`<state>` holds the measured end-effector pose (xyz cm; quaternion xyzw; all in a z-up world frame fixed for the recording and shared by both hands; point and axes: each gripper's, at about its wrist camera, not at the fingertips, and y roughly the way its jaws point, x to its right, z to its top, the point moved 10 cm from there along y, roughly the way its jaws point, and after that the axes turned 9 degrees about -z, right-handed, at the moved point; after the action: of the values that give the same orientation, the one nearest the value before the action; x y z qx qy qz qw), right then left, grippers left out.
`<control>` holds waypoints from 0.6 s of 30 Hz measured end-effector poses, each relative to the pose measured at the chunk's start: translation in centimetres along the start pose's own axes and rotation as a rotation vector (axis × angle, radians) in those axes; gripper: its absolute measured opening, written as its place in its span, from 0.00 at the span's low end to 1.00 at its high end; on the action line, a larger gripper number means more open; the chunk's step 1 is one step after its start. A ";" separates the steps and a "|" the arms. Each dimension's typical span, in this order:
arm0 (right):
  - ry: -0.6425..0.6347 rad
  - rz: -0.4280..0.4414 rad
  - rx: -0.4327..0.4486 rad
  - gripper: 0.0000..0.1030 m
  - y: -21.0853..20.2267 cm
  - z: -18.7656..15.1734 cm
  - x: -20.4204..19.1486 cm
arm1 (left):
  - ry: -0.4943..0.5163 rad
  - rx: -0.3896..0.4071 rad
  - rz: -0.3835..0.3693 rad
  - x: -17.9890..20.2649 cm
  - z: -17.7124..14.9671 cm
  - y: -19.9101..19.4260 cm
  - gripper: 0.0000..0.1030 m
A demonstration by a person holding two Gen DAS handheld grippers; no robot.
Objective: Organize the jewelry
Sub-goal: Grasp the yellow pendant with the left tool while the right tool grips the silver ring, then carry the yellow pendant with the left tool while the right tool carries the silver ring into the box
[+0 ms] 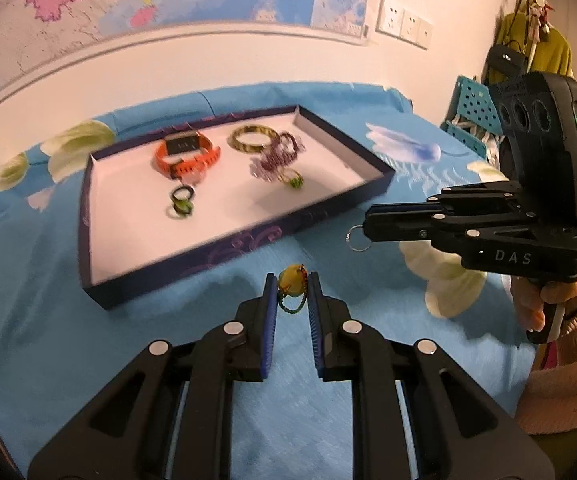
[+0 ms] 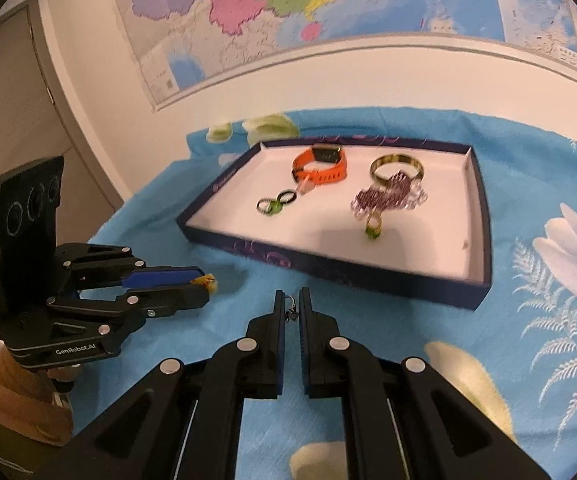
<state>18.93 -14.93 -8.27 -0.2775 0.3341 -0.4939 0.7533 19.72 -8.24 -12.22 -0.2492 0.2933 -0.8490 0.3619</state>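
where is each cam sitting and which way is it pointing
Left wrist: rides the left tongs, looking forward over a yellow pendant to the tray; the right tongs, holding a silver ring, show at right.
Right wrist: rides the right tongs, facing the tray; the left tongs show at left.
Shared: tray, orange watch, blue cloth.

The tray (image 2: pixel 484 216) lies on the blue-clothed surface (image 2: pixel 468 344) with raised walls all round, so entry is from above. Inside, its near strip and left end are bare white; the orange watch (image 2: pixel 320 166), gold bangle (image 2: pixel 396 166), purple beaded piece (image 2: pixel 384 198) and green rings (image 2: pixel 274 205) crowd the far middle. Bare cloth runs along the near wall, where the left claw (image 2: pixel 206 280) and right claw (image 2: pixel 291 310) hang side by side, apart.
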 end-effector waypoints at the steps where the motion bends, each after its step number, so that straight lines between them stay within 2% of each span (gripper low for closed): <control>1: 0.005 -0.005 0.009 0.05 -0.1 0.5 0.3 | -0.001 0.005 0.004 -0.2 0.3 -0.1 0.15; 18: 0.040 -0.023 0.061 0.05 0.4 4.2 2.3 | -0.021 0.078 0.087 -2.8 4.1 -0.8 0.15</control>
<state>23.08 -16.57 -6.49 -0.2483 0.3307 -0.5181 0.7487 23.64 -6.98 -9.43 -0.2307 0.2667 -0.8406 0.4111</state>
